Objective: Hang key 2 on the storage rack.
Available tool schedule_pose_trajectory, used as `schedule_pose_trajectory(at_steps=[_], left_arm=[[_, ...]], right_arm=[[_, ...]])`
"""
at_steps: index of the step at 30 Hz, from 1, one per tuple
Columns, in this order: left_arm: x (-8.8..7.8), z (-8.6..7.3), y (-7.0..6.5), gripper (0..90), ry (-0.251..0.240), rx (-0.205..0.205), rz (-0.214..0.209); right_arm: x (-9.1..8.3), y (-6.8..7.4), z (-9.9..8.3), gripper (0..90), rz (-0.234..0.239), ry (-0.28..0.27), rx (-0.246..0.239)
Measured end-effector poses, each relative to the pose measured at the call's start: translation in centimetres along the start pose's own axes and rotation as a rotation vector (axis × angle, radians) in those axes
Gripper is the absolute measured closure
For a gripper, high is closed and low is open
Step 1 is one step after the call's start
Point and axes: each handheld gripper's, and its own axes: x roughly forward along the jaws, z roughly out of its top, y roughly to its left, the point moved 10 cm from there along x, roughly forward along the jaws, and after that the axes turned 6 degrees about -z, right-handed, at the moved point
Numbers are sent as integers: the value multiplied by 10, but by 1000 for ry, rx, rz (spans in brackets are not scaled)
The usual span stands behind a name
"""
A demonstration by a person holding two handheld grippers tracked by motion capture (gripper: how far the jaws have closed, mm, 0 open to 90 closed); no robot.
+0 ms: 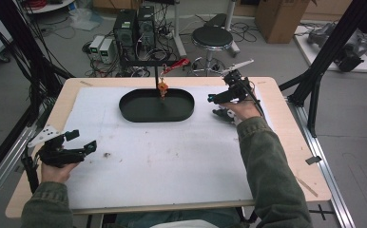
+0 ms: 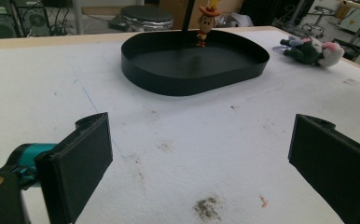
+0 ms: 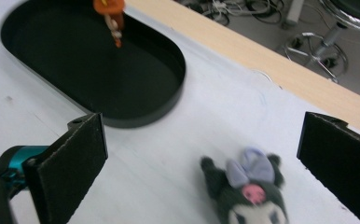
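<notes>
A black oval tray (image 1: pixel 124 112) lies at the back middle of the white mat. A small orange figure (image 1: pixel 162 88) hangs from a thin black stand over the tray's far rim. To the right of the tray a dark plush toy (image 1: pixel 225 114) with a lilac bow lies on the mat. My right gripper (image 1: pixel 214 105) hovers open just above and in front of the plush (image 3: pixel 249 192), its jaws wide to either side. My left gripper (image 1: pixel 82 140) is open near the mat's front left, low over bare mat, facing the tray (image 2: pixel 187 85), the figure (image 2: pixel 206 24) and the plush (image 2: pixel 311 50).
The white mat (image 1: pixel 162 161) covers most of the wooden table (image 1: pixel 295 156) and carries a few dirt smudges (image 2: pixel 207 207). Black frame posts (image 1: pixel 322 57) stand at the table's right and left. A stool (image 1: pixel 212 38), computers and cables sit on the floor beyond the far edge.
</notes>
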Motion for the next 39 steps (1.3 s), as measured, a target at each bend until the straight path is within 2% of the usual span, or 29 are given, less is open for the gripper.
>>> schedule_pose_trajectory(at_steps=[5,9,11,14,16,19,28,32,39], left_arm=[[0,0,0,66,1,0,2],[0,-1,-1,66,5,2,0],[0,-1,-1,66,4,1,0],[0,-1,0,66,7,2,-1],[0,-1,0,66,8,4,-1],[0,-1,-1,66,11,4,-3],[2,-3,-3,66,19,6,-4],[2,-4,-4,66,28,8,-4],[2,-5,-2,66,30,6,0]], right_arm=[[-6,-14,-5,5,-21,-2,9],[-3,-27,-15,5,-51,37,-1],[-2,-32,-21,5,-53,59,14],[-1,-40,-27,5,-60,59,26],[1,-44,-35,5,-67,67,30],[6,-51,-51,5,-86,112,31],[14,-70,-83,5,-94,149,65],[20,-71,-91,5,-82,156,74],[40,-62,-109,5,-53,224,32]])
